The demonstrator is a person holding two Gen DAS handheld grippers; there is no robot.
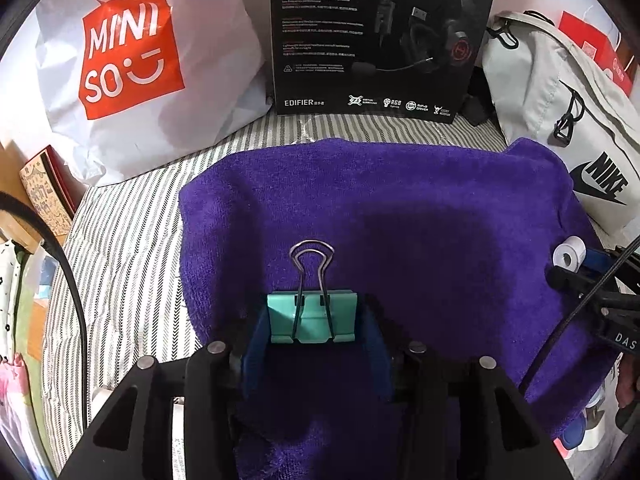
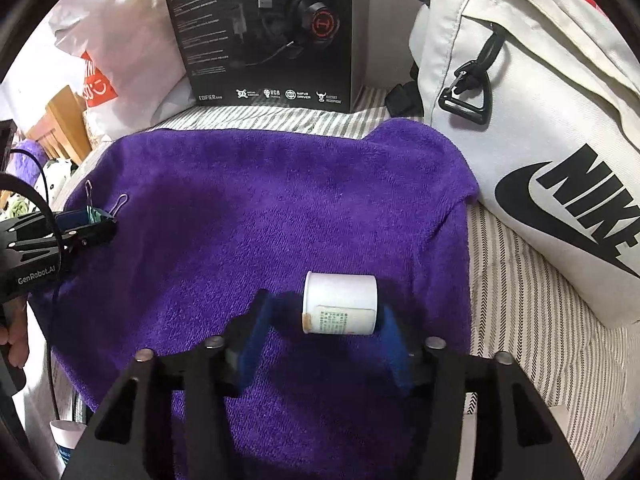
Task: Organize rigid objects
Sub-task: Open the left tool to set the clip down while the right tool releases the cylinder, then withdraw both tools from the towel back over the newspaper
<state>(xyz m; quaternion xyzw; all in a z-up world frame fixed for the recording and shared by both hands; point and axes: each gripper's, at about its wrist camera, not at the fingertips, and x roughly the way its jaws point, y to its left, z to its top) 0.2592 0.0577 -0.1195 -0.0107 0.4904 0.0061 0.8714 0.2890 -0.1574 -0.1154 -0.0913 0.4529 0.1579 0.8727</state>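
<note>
A teal binder clip (image 1: 312,318) with wire handles lies on the purple towel (image 1: 420,216) between the blue pads of my left gripper (image 1: 314,312). A thin gap shows at the clip's right side, so the jaws stand open. In the right wrist view a white roll with a printed label (image 2: 340,304) lies on its side on the towel (image 2: 260,200). My right gripper (image 2: 324,312) is open around it, with a clear gap at the left pad. Each gripper also shows in the other's view: the left gripper (image 2: 94,220) with the clip (image 2: 94,214), the right gripper (image 1: 576,268) by the roll (image 1: 569,254).
The towel lies on a striped sheet (image 1: 132,248). Behind it stand a white Miniso bag (image 1: 132,52), a black Edifier headset box (image 1: 380,36) and a white Nike bag (image 2: 540,152). A black cable (image 1: 72,288) runs at the left. A hand (image 2: 14,340) holds the left gripper.
</note>
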